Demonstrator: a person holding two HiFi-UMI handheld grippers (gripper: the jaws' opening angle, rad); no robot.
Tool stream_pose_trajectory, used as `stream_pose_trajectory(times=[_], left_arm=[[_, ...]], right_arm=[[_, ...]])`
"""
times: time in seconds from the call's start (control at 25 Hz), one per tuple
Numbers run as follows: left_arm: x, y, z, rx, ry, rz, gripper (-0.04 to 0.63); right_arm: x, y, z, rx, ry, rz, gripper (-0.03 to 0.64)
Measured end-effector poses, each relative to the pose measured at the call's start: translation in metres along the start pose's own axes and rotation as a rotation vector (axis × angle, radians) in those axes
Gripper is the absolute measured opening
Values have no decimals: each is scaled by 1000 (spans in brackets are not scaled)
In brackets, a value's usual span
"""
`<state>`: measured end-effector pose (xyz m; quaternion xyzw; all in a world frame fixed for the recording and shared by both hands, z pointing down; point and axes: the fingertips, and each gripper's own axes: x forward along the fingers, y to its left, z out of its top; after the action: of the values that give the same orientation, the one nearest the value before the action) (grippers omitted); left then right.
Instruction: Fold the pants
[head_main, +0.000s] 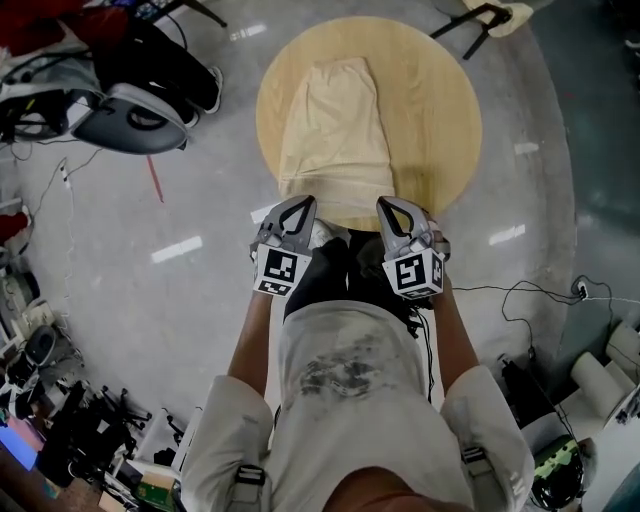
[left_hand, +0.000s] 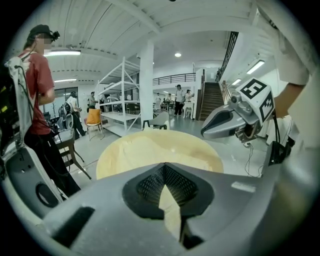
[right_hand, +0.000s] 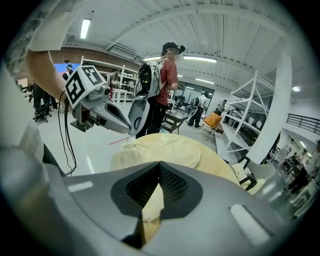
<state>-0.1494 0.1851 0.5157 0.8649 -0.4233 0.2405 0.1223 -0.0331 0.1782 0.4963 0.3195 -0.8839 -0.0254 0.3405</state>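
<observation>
Cream pants (head_main: 335, 130) lie folded lengthwise on the round wooden table (head_main: 440, 120), and their near end reaches the table's near edge. My left gripper (head_main: 303, 203) and right gripper (head_main: 387, 203) hang side by side at that near end, both with jaws shut. No cloth shows between either pair of jaws. The left gripper view looks over its own shut jaws (left_hand: 162, 165) at the pants (left_hand: 165, 150), with the right gripper (left_hand: 207, 131) at the right. Beyond the jaws (right_hand: 160, 164) in the right gripper view lie the pants (right_hand: 160, 145), and the left gripper (right_hand: 131, 131) hangs at the left.
A black and grey chair (head_main: 140, 110) lies on the floor left of the table. Cables (head_main: 520, 300) run over the floor at the right, with clutter at the lower left. A person in a red shirt (left_hand: 37, 85) stands near the table. White shelving (left_hand: 120, 95) stands further off.
</observation>
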Motion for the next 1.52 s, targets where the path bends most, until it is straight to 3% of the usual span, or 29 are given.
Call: stream_pose_trajectory(times=[0.76,1.52], left_arm=[[31,-1,-59,23,103,-5,8],[41,14,-92,54,177,-77,196]], right_arm=[[21,4,-56,10,75,35,34],[46,22,-89,-22,152,131,134]])
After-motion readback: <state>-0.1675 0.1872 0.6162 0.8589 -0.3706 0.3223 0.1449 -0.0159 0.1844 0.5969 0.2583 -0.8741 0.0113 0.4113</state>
